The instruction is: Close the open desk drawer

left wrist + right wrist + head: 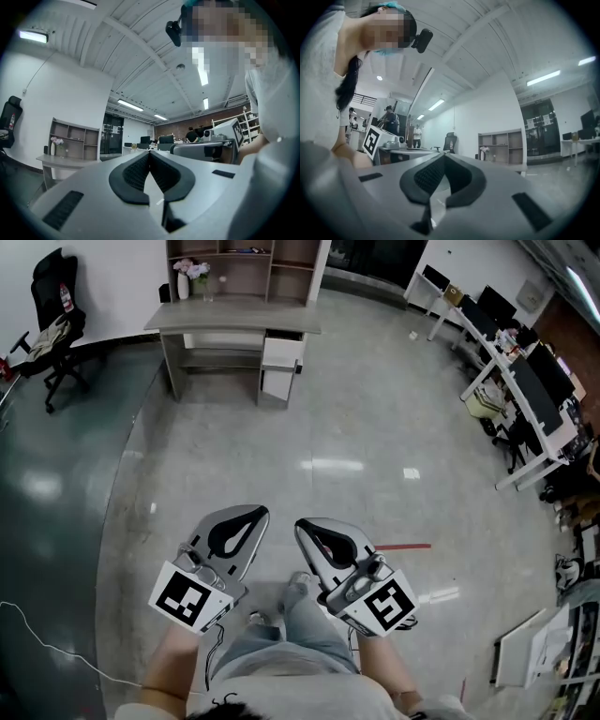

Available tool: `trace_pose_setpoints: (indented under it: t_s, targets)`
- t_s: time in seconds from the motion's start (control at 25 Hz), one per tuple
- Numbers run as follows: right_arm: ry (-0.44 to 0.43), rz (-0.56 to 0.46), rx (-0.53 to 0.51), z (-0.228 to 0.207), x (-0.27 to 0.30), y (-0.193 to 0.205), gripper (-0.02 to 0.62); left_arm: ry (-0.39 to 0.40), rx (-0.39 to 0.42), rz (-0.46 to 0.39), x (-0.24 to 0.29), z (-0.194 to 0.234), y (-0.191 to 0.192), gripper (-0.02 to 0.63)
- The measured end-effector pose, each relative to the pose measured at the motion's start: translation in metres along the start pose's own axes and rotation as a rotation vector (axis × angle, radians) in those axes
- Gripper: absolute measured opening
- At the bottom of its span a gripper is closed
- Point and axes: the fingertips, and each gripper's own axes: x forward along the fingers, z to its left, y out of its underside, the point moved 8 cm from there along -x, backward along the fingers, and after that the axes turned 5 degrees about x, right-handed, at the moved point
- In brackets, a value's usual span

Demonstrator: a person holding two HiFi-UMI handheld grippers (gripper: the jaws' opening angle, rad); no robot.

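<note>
While we stand well short of the desk (234, 317), its open drawer (282, 352) juts out beneath the desk's top, far from both tools. Our left gripper (253, 514) and right gripper (306, 527) have jaws pressed together on nothing. We judge it best to approach the desk squarely, then push the drawer front straight in.

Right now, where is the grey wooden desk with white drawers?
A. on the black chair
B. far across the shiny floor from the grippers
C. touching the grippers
B: the grey wooden desk stands far beyond the left gripper and right gripper, shiny floor between.
</note>
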Motion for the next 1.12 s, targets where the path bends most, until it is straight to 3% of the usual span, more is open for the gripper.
trace_pose_setpoints:
  t_s: [0.24, 0.6, 0.96, 1.12]
  targets:
    - [-0.037, -0.013, -0.005, -0.053, 0.036, 0.005, 0.008, -0.026, 0.008, -0.003, 0.038, 0.036, 0.008, 0.011]
    - [-0.1, -0.039, 0.007, -0.161, 0.086, -0.01, 0.008, -0.072, 0.026, -0.01, 0.136, 0.092, 0.003, 0.011]
    - [-0.129, -0.035, -0.002, -0.273, 0.099, -0.02, 0.008, -0.094, 0.034, -0.023, 0.25, 0.123, 0.006, 0.011]
    - [-0.133, -0.041, -0.007, -0.308, 0.107, -0.018, 0.008, -0.107, 0.065, 0.015, 0.283, 0.132, 0.012, 0.011]
